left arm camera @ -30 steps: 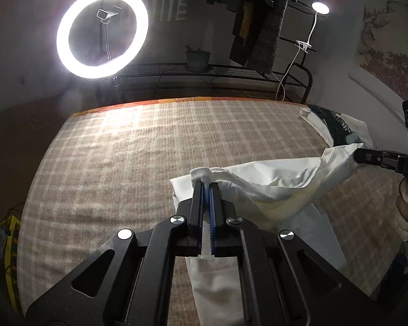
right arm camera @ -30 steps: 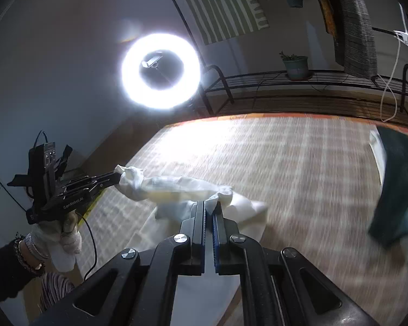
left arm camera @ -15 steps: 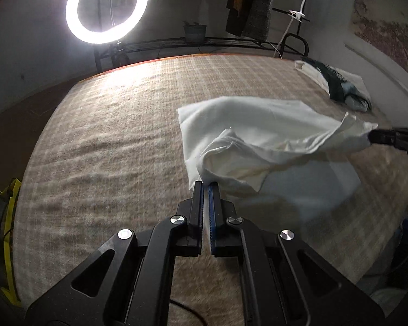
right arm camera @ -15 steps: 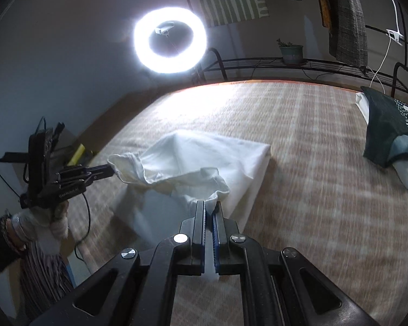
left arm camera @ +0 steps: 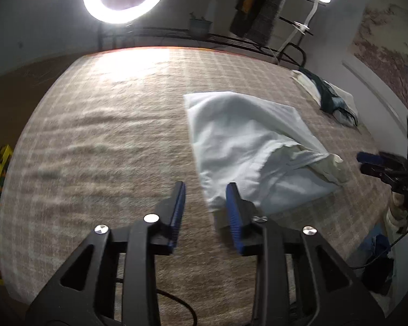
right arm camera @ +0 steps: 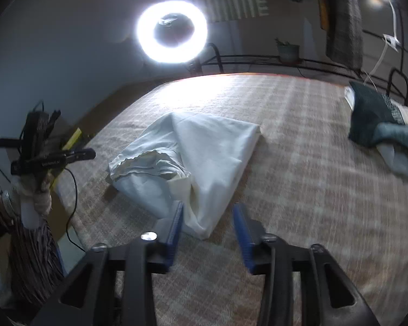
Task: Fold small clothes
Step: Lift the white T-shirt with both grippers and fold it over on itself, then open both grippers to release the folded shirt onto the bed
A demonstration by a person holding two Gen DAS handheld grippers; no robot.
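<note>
The white garment [left arm camera: 247, 146] is being left lying on the plaid bed cover [left arm camera: 108, 141], loosely folded over on itself, with one rumpled, scalloped edge turned up near its middle. The left gripper [left arm camera: 205, 198] is being held just short of the cloth's near corner, its blue-padded fingers [left arm camera: 178, 203] spread wide — nothing is being gripped. The right gripper [right arm camera: 208, 220] is likewise being held parted and empty at the garment's other near corner. Farther off, a dark folded bundle [right arm camera: 378, 119] is being kept at the bed's edge, lit by the ring light [right arm camera: 172, 31]. No containers are being shown.
</note>
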